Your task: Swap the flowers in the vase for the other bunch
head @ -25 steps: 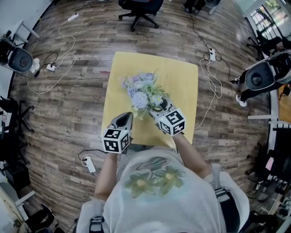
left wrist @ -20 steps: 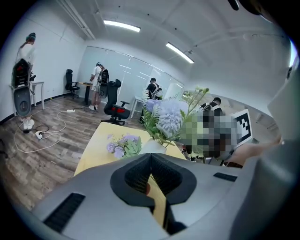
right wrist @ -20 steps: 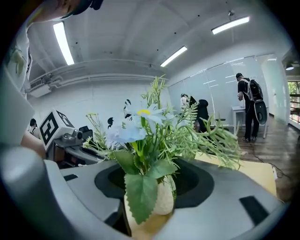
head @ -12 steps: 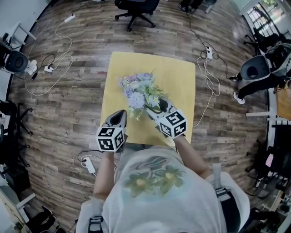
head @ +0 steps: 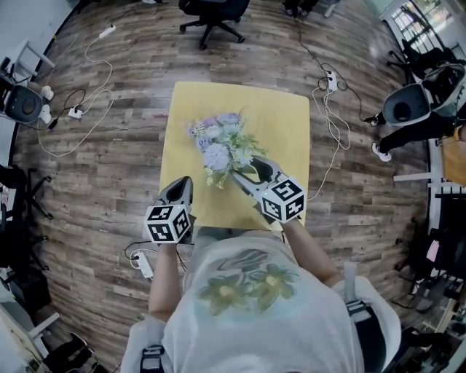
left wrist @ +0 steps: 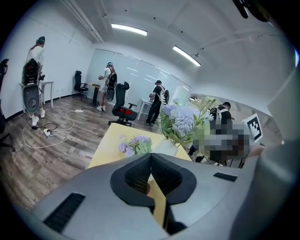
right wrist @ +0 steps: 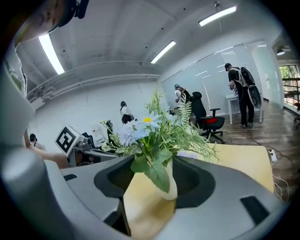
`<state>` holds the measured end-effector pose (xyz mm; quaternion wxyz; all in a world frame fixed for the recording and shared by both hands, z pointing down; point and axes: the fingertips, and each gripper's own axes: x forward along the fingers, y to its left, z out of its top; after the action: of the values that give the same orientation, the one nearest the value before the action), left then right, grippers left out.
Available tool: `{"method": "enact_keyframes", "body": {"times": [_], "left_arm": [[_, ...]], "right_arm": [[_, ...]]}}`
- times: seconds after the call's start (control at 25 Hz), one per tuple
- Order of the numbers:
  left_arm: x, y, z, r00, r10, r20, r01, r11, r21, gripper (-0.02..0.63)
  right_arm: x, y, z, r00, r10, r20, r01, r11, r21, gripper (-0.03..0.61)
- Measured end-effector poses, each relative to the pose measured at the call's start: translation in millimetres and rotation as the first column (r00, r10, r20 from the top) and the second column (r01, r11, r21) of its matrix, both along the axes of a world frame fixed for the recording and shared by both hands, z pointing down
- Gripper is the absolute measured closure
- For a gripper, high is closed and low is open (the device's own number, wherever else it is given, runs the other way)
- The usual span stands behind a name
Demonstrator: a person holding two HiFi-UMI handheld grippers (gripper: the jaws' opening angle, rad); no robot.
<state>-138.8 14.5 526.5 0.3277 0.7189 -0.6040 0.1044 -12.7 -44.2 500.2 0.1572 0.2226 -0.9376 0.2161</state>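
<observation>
A cream vase (right wrist: 171,186) with pale blue and white flowers (head: 218,154) stands near the middle of the yellow table (head: 284,124). A second, purple bunch (head: 211,128) lies flat on the table just beyond it, also seen in the left gripper view as the purple bunch (left wrist: 133,144). My right gripper (head: 245,167) is open, and the vase stands between its fingertips with a gap on the left side. The right gripper (right wrist: 157,165) does not press on it. My left gripper (head: 182,186) is shut and empty at the table's near left edge, short of the vase (left wrist: 167,147).
A black office chair (head: 211,11) stands on the wood floor beyond the table. Cables and power strips (head: 76,111) trail left and right. Black equipment (head: 408,105) is at the right. Several people stand by desks at the back (left wrist: 108,82).
The left gripper has drawn back and to the left, toward the table's near edge. The right gripper has slipped slightly back from the vase, and its jaws look a little wider.
</observation>
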Motion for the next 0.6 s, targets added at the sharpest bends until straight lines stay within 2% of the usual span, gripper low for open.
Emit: {"method": "enact_keyframes", "body": {"times": [0.2,0.6], "left_arm": [[13,5,11,0.999,0.035,0.016,-0.035,0.999,-0.026,0.595],[58,12,28,0.987,0.160,0.006,-0.159,0.986,-0.054,0.595]], "right_arm": [[10,9,11,1.000,-0.017,-0.009,0.016,0.999,-0.038,0.344],[44,18,46,0.998,0.044,-0.054,-0.048,0.996,-0.082,0.345]]}}
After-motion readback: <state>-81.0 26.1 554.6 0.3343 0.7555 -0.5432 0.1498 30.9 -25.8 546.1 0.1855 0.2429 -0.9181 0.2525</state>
